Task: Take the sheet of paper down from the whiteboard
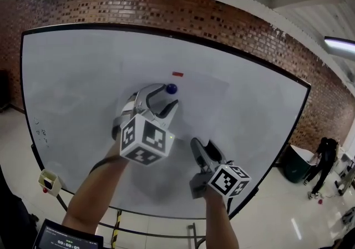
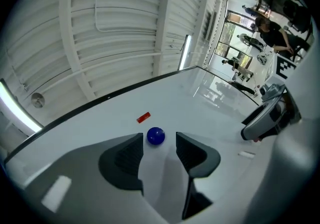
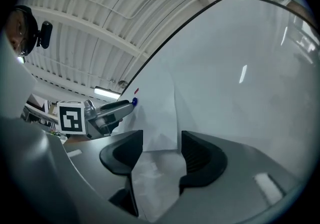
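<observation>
1. The large white whiteboard (image 1: 72, 76) stands against a red brick wall (image 1: 222, 20). The white sheet of paper (image 1: 199, 109) lies flat on the board, right of its centre and well clear of every board edge.
2. A round blue magnet (image 1: 171, 89) sits at the sheet's upper left corner. A small red rectangular magnet (image 1: 177, 74) is on the board just above it, toward the top edge.
3. The left gripper (image 1: 166, 98) is at the blue magnet (image 2: 155, 135). In the left gripper view its jaws are spread, and the magnet sits in the gap at their tips. Contact between either pad and the magnet cannot be confirmed.
4. The right gripper (image 1: 204, 147) is lower on the board, nearer the bottom edge. In the right gripper view its jaws are spread, and the lower edge of the sheet (image 3: 155, 108) lies across the gap between them, unclamped.
5. The right gripper view also shows the left gripper (image 3: 127, 104) at the sheet's far corner.
</observation>
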Available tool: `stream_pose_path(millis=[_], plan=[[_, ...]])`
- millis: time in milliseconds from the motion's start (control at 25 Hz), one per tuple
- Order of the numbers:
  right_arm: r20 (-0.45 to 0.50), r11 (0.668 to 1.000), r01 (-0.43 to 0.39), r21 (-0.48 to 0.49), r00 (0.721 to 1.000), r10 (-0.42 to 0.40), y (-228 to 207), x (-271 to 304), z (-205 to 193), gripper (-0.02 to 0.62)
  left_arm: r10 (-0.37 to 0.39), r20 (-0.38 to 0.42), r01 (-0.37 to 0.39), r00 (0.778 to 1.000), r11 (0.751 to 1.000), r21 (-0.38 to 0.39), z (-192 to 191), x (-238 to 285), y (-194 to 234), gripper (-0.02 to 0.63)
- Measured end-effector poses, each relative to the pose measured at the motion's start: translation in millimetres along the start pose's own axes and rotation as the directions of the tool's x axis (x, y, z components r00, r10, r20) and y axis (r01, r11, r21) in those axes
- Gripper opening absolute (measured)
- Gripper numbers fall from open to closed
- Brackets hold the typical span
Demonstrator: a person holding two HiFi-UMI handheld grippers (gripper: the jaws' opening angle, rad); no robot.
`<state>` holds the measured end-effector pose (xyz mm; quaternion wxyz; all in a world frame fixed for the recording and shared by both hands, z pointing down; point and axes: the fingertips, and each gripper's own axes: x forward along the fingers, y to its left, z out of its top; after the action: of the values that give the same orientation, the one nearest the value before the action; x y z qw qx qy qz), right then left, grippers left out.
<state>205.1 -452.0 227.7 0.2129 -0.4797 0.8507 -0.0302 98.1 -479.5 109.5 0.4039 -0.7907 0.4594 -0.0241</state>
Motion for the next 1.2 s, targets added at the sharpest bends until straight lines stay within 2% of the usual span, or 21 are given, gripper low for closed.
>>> stream_pose_path(millis=[360,640,840,920,960,1200], plan=[[-0.034,0.995,-0.094,-0.026,0.995,0.093,4,7,3,0.219,0.049,-0.017,-0.049,0.999,0.998,-0.039,-2,11,1,0.193],[-0.040,0.992,-0.126,-0.003,0.991,0.126,4,9,4,0.173,0.092,-0.014,-0.093,0.996,0.994,-0.061,2,15,8,0.140],[-0.055,0.993,-0.115,0.002,0.992,0.115,-2,11,-1,0.106,0.112,-0.010,-0.112,0.994,0.990,-0.086,1,14,11,0.124],[-0.063,0.995,-0.101,-0.016,0.993,0.100,-2,13,-2,0.031,0.121,-0.009,-0.121,0.993,0.989,-0.089,0,13,12,0.123],[-0.062,0.995,-0.096,-0.026,0.994,0.095,-2,12,-2,0.015,0.122,-0.008,-0.122,0.992,0.988,-0.092,0,13,12,0.123],[-0.026,0.994,-0.070,-0.081,0.997,0.068,4,2,5,0.014,0.115,0.002,-0.114,0.993,0.986,-0.118,0,13,11,0.121]])
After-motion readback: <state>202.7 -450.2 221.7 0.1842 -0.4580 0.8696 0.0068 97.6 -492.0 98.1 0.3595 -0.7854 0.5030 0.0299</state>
